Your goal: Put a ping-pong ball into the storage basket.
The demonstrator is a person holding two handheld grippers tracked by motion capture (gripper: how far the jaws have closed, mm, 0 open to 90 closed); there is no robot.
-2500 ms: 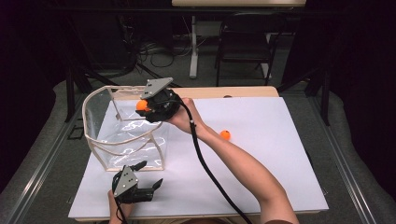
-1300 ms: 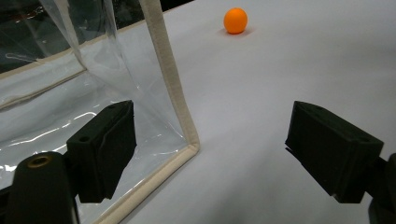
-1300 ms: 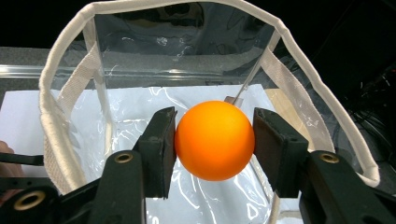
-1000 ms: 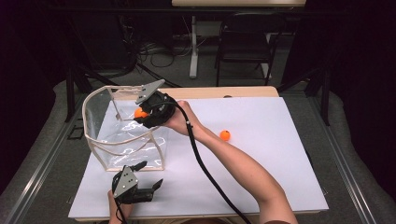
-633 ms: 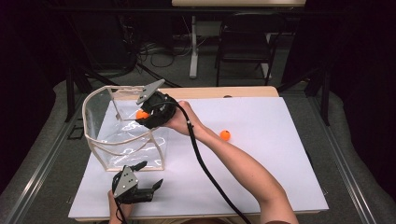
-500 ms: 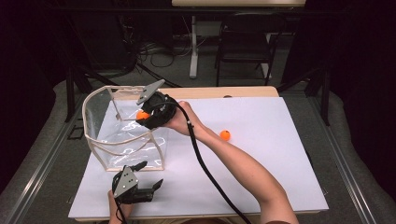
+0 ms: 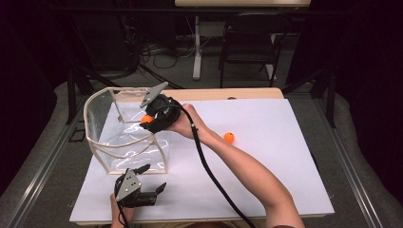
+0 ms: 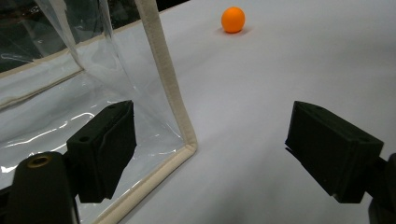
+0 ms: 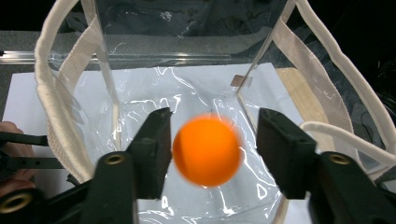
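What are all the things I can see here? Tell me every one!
Orange balls: two; one blurred between the right gripper's jaws with a gap at one side, over the bag's opening; one on the sheet.
Bag: one, clear with cream trim, upright on the sheet's left part.
Sheet: one, white, covering the table.
Chair: one, dark, behind the table.
Left gripper: black, jaws open, near edge.
Right gripper: black, at the bag.

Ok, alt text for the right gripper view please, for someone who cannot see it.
An orange ball, slightly blurred, sits between the open black jaws of the right gripper, with a gap on the right side, above the open mouth of a clear plastic bag with cream fabric trim. White table surface shows through the bag, and a hand appears at the left edge.
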